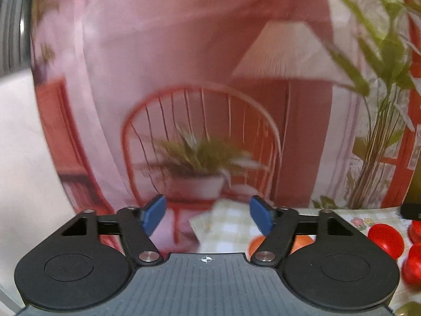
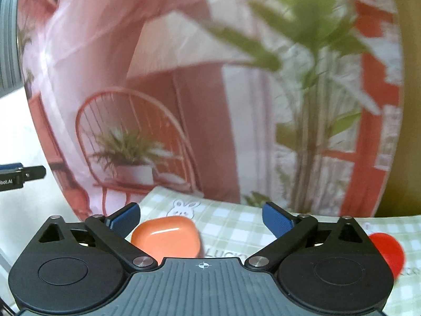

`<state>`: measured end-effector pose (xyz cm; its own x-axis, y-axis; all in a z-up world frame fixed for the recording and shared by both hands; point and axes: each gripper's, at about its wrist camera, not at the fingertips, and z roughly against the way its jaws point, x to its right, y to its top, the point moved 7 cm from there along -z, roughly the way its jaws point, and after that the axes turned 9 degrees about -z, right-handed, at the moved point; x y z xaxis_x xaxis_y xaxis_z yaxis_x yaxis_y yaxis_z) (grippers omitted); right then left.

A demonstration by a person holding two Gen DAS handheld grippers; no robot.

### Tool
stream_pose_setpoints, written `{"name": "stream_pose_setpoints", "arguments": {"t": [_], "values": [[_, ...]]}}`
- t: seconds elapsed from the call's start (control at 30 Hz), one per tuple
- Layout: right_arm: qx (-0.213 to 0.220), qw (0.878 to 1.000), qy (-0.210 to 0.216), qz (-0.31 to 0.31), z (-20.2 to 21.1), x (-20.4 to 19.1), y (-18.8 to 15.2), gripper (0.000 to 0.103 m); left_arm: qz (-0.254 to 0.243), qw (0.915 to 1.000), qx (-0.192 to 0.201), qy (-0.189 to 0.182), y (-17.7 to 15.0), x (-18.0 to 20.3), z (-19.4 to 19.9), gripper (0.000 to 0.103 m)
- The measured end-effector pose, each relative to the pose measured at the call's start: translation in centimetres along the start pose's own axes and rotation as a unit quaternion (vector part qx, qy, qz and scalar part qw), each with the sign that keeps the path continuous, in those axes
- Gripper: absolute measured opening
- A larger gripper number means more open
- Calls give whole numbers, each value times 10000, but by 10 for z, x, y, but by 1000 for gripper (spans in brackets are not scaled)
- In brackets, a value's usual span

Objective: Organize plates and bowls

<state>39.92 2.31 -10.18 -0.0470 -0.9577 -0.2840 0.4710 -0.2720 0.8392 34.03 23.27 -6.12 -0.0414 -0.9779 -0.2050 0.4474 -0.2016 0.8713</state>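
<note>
Dishes waiting, both grippers empty

Orange dish point(image 2: 165, 237) at 6 o'clock low in the right wrist view, resting on the checked cloth point(image 2: 231, 221), just ahead of the right gripper point(image 2: 201, 220) and nearer its 9 o'clock pad. Seen again in the left wrist view as an orange sliver point(image 1: 256, 243) behind the linkage at 5 o'clock. Red dishes point(image 1: 385, 239) clustered at 4 o'clock there; one red dish point(image 2: 389, 250) at 4 o'clock in the right view.

Right gripper spread wide, nothing between the pads, no contact with the orange dish. Left gripper point(image 1: 208, 216) parted about halfway, also empty, aimed at the cloth's near corner with the printed backdrop point(image 1: 184, 65) beyond at 12 o'clock. Part of the left gripper visible at 9 o'clock in the right view.

Risks, as judged: heavy blur suggests fast travel, so overshooting and nudging the orange dish off the cloth edge seems possible. Glossy, rounded dish likely to slip from a shallow pinch. Off-centre approach could tip it. Both grippers converging on the same dish could collide.
</note>
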Motion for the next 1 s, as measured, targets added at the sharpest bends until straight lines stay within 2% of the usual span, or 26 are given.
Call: {"name": "stream_pose_setpoints", "arguments": {"t": [0.07,0.17,0.3,0.4,0.5,0.67,0.73,0.8,0.87,0.97,1.0], "values": [[-175,9997,-35,138,-31,-6,-5,84,209,9995,-156,-161,-17,0,-23,66],[-537,9983,-50,198,-73,-10,-19,71,297,9990,-306,-143,-41,5,-58,65],[-996,9949,-128,19,-120,-4,-36,59,454,9963,-575,-449,-67,23,-98,65],[-1264,9916,-252,62,-146,-1,-49,54,309,9959,-682,-512,-80,40,-117,65],[-1419,9892,-342,157,-161,2,-60,52,145,9946,-814,-629,-92,53,-135,63],[-1650,9853,-394,192,-180,6,-78,38,76,9928,-1015,-634,-107,63,-154,61],[-1705,9842,-425,198,-185,8,-81,37,82,9925,-1068,-596,-112,66,-158,61],[-1783,9828,-431,194,-190,10,-86,36,117,9920,-1123,-571,-116,65,-164,61],[-1842,9817,-450,150,-193,13,-89,30,202,9905,-1233,-582,-121,67,-169,61],[-1980,9793,-428,21,-194,16,-93,25,379,9867,-1398,-741,-128,69,-178,61],[-2018,9786,-392,10,-194,15,-95,23,426,9855,-1441,-792,-130,70,-179,54]]}}
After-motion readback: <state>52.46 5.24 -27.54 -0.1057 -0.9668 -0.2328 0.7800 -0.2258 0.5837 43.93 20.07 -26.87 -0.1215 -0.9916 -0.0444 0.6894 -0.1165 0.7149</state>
